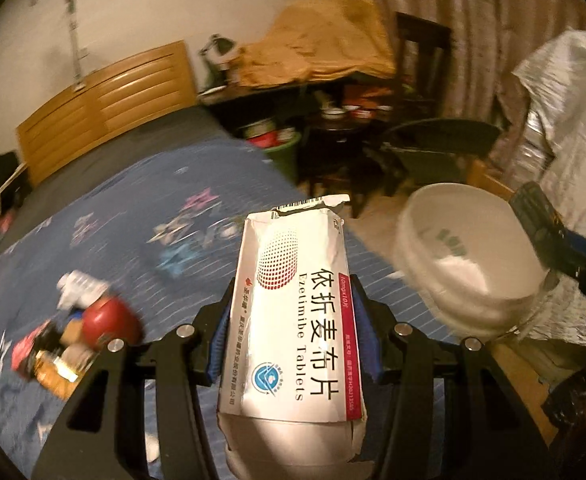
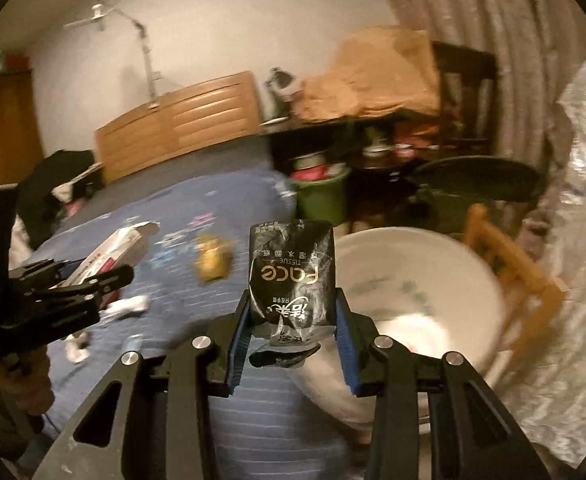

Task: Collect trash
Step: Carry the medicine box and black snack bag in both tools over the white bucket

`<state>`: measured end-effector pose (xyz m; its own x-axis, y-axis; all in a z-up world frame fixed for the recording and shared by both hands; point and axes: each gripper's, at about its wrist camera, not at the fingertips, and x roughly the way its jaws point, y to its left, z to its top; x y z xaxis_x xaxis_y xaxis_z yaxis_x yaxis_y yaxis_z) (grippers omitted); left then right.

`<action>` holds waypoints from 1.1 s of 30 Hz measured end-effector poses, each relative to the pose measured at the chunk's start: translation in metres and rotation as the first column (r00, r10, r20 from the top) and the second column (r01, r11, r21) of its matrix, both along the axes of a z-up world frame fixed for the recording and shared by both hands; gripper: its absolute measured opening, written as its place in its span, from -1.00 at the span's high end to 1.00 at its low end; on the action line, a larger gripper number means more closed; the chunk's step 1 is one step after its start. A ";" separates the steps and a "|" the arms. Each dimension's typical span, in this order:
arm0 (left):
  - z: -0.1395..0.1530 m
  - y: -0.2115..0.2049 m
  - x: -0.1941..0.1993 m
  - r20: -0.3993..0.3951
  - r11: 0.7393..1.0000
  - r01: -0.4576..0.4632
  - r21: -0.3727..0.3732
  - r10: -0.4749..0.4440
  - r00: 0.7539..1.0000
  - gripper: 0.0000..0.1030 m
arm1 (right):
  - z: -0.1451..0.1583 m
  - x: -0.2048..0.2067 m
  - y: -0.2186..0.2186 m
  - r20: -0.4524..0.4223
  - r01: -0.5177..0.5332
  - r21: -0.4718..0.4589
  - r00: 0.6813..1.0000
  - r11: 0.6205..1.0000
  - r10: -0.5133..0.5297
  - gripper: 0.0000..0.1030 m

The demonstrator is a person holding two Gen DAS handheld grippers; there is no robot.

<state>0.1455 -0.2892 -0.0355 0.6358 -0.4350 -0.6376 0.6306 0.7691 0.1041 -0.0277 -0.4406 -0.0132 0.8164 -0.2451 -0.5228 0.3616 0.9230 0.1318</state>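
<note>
Both my grippers hold trash above the bed, beside the white basin.

My left gripper point(image 1: 293, 320) clamps a white tablet box point(image 1: 293, 320) between its blue pads, torn flap pointing away from me. My right gripper point(image 2: 292, 308) pinches a crumpled black tissue packet point(image 2: 292, 276) the same way. Beyond the box lies the blue patterned bedspread point(image 1: 133, 208), with more litter point(image 1: 65, 336) scattered at its left: a red round object, a white crumpled piece, small cartons. The white basin point(image 2: 425, 276) sits just right of the bed's edge, ahead of the packet. A green bucket point(image 2: 321, 196) stands farther back, near the wooden headboard point(image 2: 181, 120).
</note>
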 end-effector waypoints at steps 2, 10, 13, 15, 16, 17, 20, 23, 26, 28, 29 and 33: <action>0.000 -0.020 -0.001 0.002 0.999 0.035 0.007 -0.035 0.999 0.04 | 0.005 -0.010 -0.027 -0.007 0.046 -0.010 0.999 0.999 -0.046 0.22; -0.001 -0.098 -0.003 -0.010 0.986 0.167 0.027 -0.167 0.986 0.04 | 0.007 -0.028 -0.108 -0.040 0.158 -0.007 0.987 0.987 -0.158 0.22; -0.001 -0.124 -0.006 -0.006 0.978 0.205 0.034 -0.205 0.979 0.04 | 0.003 -0.028 -0.127 -0.055 0.171 -0.007 0.984 0.985 -0.171 0.22; -0.002 -0.142 -0.007 -0.007 0.973 0.228 0.039 -0.228 0.974 0.04 | -0.001 -0.027 -0.138 -0.066 0.178 -0.005 0.982 0.984 -0.178 0.22; -0.004 -0.148 -0.007 -0.010 0.971 0.238 0.041 -0.237 0.971 0.04 | -0.002 -0.024 -0.140 -0.070 0.178 -0.003 0.982 0.984 -0.177 0.22; -0.005 -0.156 -0.007 -0.015 0.968 0.249 0.042 -0.249 0.969 0.04 | -0.004 -0.023 -0.145 -0.075 0.177 0.002 0.981 0.984 -0.177 0.22; -0.009 -0.167 -0.006 -0.022 0.964 0.261 0.047 -0.260 0.965 0.04 | -0.009 -0.019 -0.147 -0.085 0.182 0.008 0.980 0.983 -0.180 0.22; -0.012 -0.176 -0.004 -0.033 0.962 0.270 0.050 -0.269 0.963 0.04 | -0.012 -0.014 -0.153 -0.091 0.180 0.020 0.980 0.983 -0.178 0.22; -0.017 -0.179 -0.004 -0.034 0.959 0.276 0.060 -0.275 0.961 0.03 | -0.015 -0.011 -0.151 -0.095 0.176 0.022 0.980 0.984 -0.173 0.22; -0.020 -0.181 -0.001 -0.041 0.960 0.271 0.064 -0.269 0.962 0.03 | -0.015 -0.008 -0.151 -0.098 0.171 0.022 0.981 0.985 -0.168 0.22; -0.020 -0.183 0.000 -0.044 0.961 0.270 0.064 -0.267 0.963 0.03 | -0.016 -0.007 -0.151 -0.099 0.168 0.024 0.981 0.986 -0.165 0.22; -0.022 -0.183 0.002 -0.052 0.960 0.271 0.064 -0.268 0.962 0.03 | -0.017 0.000 -0.147 -0.104 0.152 0.024 0.983 0.988 -0.149 0.22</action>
<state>0.1478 -0.4725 -0.0574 0.4729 -0.5400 -0.6963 0.8185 0.5618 0.1201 -0.0281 -0.5872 -0.0301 0.7134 -0.3432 -0.6109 0.5091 0.8529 0.1154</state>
